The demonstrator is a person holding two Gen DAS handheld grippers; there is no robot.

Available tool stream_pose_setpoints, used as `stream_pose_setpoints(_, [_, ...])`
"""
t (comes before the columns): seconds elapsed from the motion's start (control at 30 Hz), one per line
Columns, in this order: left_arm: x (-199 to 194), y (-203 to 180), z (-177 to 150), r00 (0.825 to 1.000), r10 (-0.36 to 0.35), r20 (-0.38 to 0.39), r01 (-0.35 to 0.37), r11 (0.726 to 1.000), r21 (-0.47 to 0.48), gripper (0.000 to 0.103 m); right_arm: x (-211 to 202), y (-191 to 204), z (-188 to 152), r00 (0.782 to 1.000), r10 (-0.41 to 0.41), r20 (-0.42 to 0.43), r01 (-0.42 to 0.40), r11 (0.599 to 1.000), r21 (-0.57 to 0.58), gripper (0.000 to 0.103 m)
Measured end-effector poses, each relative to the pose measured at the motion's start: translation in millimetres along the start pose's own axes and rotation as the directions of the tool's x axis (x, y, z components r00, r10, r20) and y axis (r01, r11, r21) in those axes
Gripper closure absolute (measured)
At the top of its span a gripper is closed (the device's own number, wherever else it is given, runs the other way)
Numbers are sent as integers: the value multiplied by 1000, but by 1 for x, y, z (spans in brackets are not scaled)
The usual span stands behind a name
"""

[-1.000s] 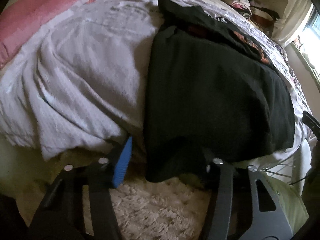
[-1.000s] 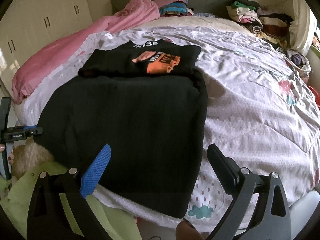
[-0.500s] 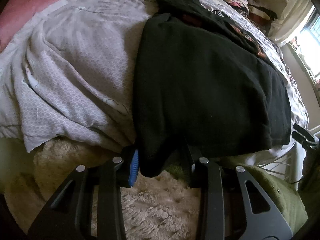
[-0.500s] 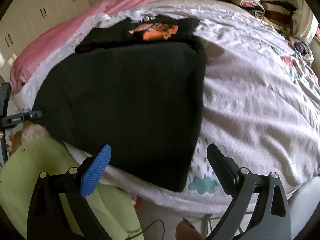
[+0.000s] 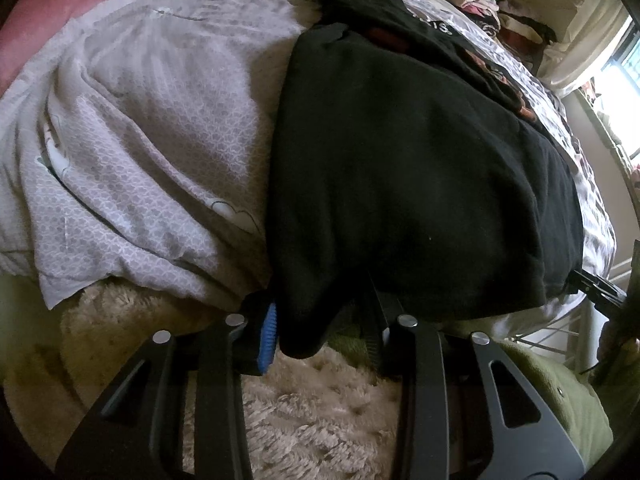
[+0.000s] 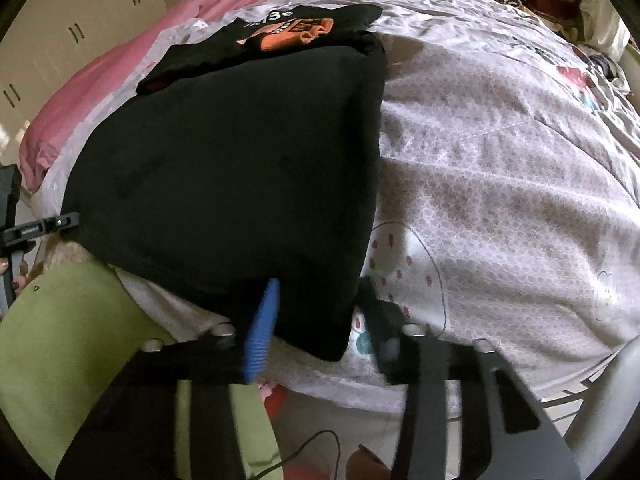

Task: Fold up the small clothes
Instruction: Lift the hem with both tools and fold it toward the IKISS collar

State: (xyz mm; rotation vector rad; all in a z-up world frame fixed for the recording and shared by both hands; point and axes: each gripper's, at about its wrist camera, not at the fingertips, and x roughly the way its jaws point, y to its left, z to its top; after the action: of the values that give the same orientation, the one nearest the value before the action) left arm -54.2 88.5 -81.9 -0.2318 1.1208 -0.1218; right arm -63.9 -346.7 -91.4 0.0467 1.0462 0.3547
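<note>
A black garment [image 5: 420, 160] lies flat on the bed, its near hem hanging over the bed edge; it also shows in the right wrist view [image 6: 240, 168]. A second black shirt with an orange print [image 6: 288, 32] lies beyond it. My left gripper [image 5: 316, 332] is closed around the garment's near left corner, cloth bunched between the jaws. My right gripper [image 6: 316, 320] has its jaws narrowed around the near right corner, the blue pad [image 6: 260, 328] against the cloth.
The bed has a grey-white patterned quilt [image 6: 500, 160] and a pink blanket [image 6: 120, 80] at the left. Piles of folded clothes [image 5: 492, 4] sit at the headboard. A cream fluffy rug [image 5: 312, 408] lies below. White wardrobes [image 6: 60, 40] stand left.
Both grippers moved forward to the garment's near corners and closed in from wide open. The left one closed first; the right jaws narrowed in the last half second.
</note>
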Motion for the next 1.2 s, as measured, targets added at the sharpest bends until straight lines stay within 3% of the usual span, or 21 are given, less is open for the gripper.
stream_pose_setpoints(0.07, [-1,-1,0,1000,3,4,-3,1000,4,87,-1,2,-1,1000,15,-3,-15,1000,-17,90])
stream_pose_setpoints(0.13, [-5,-3,2,1000,7,10,-7,1000,12,94,-5,5,0,1000,19,6,-19,999,-29,94])
stream_pose_setpoints(0.3, [-27,-3,6,998,-17,55,16,1000,10,99,-28,5,10,994,81,67,-79,996,-35,95])
stream_pose_setpoints(0.5, [-60,-7,18,991,-40,127,38,999,21,99,-71,1,33,971,116,209,-107,993,-53,96])
stream_pose_setpoints(0.83, [-108,-19,58,966,-74,247,71,997,20,100,-115,1,68,913,118,390,-98,993,-72,96])
stream_pose_setpoints(1.2, [-129,-30,109,944,-54,324,50,999,20,100,-130,-10,106,866,92,492,-95,995,-17,96])
